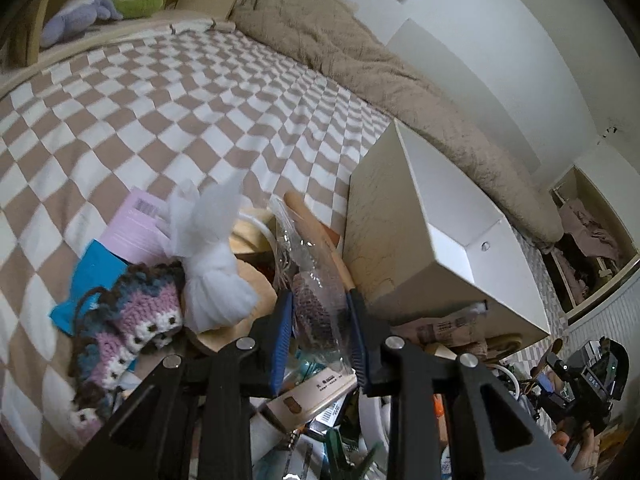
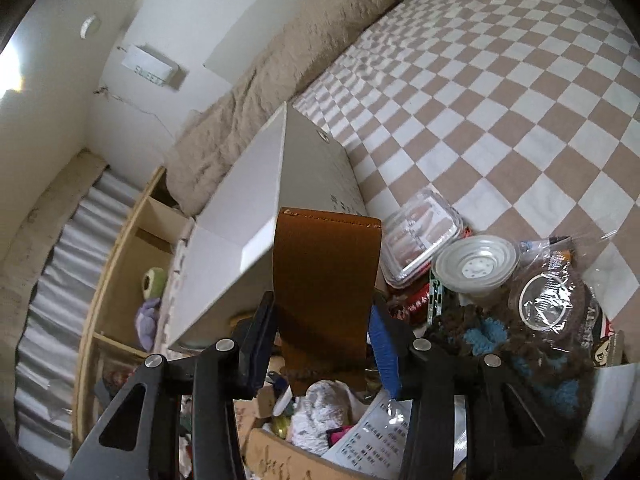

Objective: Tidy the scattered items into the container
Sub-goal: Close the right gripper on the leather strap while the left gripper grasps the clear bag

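Note:
In the left wrist view my left gripper [image 1: 320,304] is shut on a plastic-wrapped brush [image 1: 316,308]; its wooden handle [image 1: 304,216] points up and away. The brush hangs over a pile with a knitted purple-and-blue piece [image 1: 132,316], a white cloth bundle [image 1: 212,264] and a pink card [image 1: 136,224]. The white box [image 1: 452,216] stands open just to the right. In the right wrist view my right gripper [image 2: 322,304] is shut on a brown leather flap [image 2: 326,272], held upright in front of the white box [image 2: 240,200].
Everything lies on a brown-and-white checked bedspread [image 2: 500,100], with a beige quilt [image 1: 360,48] along the wall. Right of the leather flap lie a clear case of nail tips [image 2: 420,232], a round grey lid [image 2: 476,266] and a brown-and-blue knit [image 2: 496,340]. A cardboard box [image 2: 280,456] is below.

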`<state>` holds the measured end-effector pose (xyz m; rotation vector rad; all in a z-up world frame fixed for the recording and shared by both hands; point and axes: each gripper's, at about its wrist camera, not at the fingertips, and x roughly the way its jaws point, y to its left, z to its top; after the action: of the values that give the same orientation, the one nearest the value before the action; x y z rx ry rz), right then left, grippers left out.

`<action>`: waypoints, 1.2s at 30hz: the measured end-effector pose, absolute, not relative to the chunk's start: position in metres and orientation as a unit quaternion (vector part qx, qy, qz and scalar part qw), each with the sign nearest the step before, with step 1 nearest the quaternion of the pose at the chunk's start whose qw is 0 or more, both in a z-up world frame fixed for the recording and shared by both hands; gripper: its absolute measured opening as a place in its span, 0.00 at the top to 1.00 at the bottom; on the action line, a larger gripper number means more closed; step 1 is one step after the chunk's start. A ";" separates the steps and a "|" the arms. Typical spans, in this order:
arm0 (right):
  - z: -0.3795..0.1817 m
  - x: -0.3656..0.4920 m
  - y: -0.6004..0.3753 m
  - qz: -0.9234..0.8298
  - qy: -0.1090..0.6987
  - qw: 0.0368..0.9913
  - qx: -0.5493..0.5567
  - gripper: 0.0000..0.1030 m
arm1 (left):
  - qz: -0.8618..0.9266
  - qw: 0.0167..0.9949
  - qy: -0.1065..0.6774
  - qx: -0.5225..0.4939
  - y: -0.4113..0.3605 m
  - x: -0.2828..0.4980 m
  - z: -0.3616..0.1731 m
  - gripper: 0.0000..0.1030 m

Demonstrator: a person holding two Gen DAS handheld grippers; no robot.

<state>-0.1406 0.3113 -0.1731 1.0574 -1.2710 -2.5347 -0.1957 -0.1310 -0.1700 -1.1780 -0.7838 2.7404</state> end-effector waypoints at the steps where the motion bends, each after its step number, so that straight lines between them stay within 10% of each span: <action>1: -0.172 -0.139 0.313 -0.835 -0.423 0.061 0.347 0.56 | 0.890 0.029 -0.255 -0.376 -0.132 -0.193 -0.167 0.74; 36: -0.124 -0.114 0.314 -0.906 -0.340 0.030 0.248 0.56 | 0.937 0.045 -0.199 -0.283 -0.119 -0.159 -0.114 0.74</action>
<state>-0.1138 0.3144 -0.1238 0.7659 -1.0485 -2.7939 -0.1593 -0.1189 -0.1135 -0.8658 -0.6068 2.8617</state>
